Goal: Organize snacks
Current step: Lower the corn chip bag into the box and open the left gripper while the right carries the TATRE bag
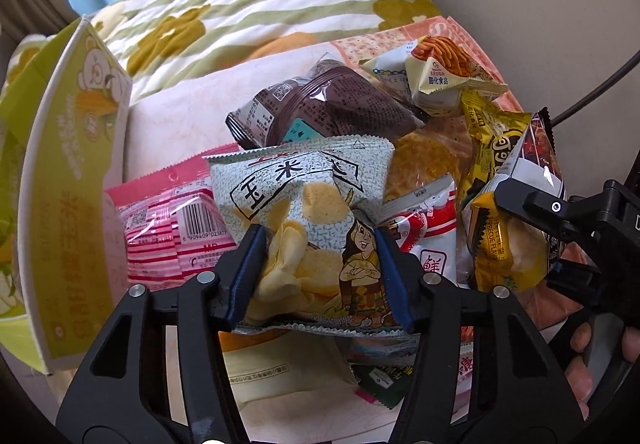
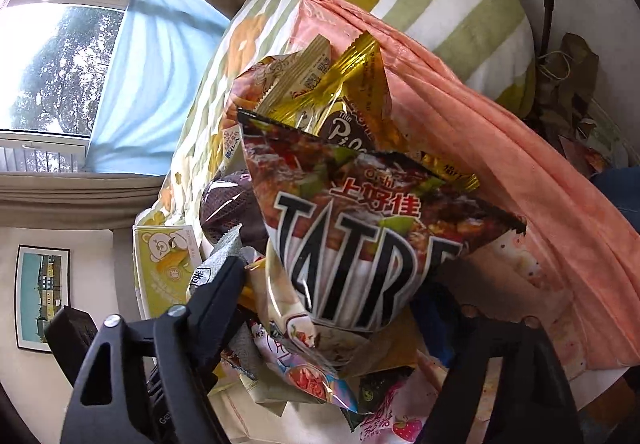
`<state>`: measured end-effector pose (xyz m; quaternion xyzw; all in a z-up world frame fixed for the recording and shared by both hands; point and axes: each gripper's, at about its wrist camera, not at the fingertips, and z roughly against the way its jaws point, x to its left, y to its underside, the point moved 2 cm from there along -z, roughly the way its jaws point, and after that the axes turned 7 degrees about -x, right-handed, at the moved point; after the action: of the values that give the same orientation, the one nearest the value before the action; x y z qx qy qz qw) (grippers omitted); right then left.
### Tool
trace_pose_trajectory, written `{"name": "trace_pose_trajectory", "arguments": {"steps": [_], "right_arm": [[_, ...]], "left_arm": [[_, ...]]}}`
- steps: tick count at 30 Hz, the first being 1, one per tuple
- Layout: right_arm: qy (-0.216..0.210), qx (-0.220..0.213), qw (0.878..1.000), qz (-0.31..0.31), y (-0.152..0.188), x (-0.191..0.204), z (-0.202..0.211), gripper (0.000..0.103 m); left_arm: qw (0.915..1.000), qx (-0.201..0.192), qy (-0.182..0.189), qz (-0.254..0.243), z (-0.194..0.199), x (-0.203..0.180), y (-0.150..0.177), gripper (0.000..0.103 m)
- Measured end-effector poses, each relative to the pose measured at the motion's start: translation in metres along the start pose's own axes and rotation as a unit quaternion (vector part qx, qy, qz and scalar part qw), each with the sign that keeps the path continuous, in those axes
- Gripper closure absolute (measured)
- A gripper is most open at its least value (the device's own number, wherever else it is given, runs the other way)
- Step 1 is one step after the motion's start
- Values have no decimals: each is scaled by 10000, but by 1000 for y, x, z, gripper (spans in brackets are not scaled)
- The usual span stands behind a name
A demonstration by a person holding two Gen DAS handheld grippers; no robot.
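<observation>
My left gripper (image 1: 320,244) is shut on a grey-green corn-chip bag (image 1: 304,195) with a cartoon woman on it, held above the snack pile. My right gripper (image 2: 344,284) is shut on a dark barbecue chip bag (image 2: 360,228) with big black letters; in the left wrist view that gripper (image 1: 516,199) and its bag (image 1: 516,240) are at the right. Under them lie a pink bag (image 1: 168,228), a brown bag (image 1: 320,103), a red-white bag (image 1: 428,232) and a cream bag (image 1: 444,79). A green-and-white carton (image 1: 68,203) stands open at the left.
The snacks lie on a white surface (image 1: 180,115) beside a striped flower-print quilt (image 1: 240,7). A large pink cracker bag (image 2: 500,147) lies under the pile at the right. A window with a blue curtain (image 2: 152,55) and a framed picture (image 2: 42,296) are behind.
</observation>
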<state>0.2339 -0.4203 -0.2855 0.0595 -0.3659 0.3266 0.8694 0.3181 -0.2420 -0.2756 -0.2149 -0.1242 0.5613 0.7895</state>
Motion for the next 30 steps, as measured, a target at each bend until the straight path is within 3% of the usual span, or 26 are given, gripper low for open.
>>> {"name": "trace_pose_trajectory", "arguments": {"steps": [7,16,24,30], "right_arm": [[63,-1,9998,204,0,-1,7,40],[24,-282,9953,927,0,18,37,41],[-37,-570,9762,2092,11,85,61,41],[-371,-631,9563,2831,37,155,54,41]], "left_arm": [[9998,-160,50,130,19,2,3,59],[9962,-768,179,368,75,9,-3,61],[9849,-1638,209,519,155,56,-17,61],[9767,-1986,-98,806,197,128,-11,61]]}}
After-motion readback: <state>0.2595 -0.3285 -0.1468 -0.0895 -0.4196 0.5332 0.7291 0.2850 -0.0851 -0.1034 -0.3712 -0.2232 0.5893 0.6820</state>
